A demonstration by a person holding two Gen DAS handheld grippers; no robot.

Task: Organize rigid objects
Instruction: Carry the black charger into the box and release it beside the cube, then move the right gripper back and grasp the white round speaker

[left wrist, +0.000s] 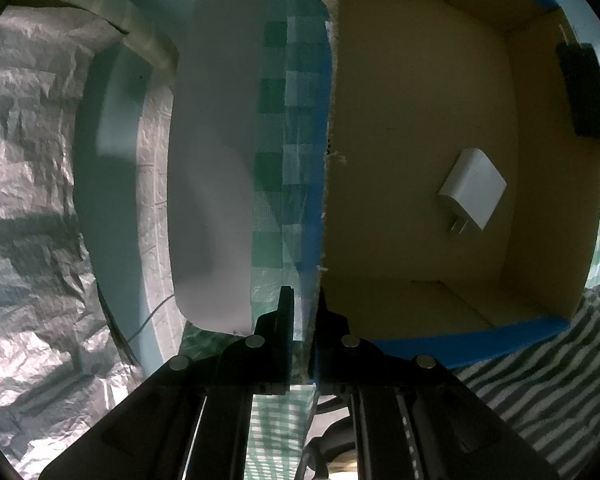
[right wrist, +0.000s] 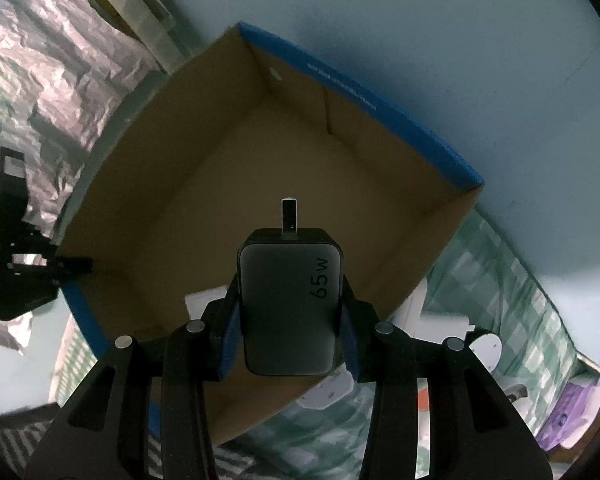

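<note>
A cardboard box with blue outer sides stands open on a green checked cloth; it also shows in the right wrist view. A white charger lies on its floor. My left gripper is shut on the box's left wall, one finger inside and one outside. My right gripper is shut on a black 65 W charger, held above the open box with its prongs pointing forward. The white charger shows partly behind my right fingers. The left gripper appears at the box's left wall in the right wrist view.
A white curved object stands left of the box. Crinkled silver foil covers the far left. A striped towel lies at the lower right. White round items and a purple packet lie right of the box.
</note>
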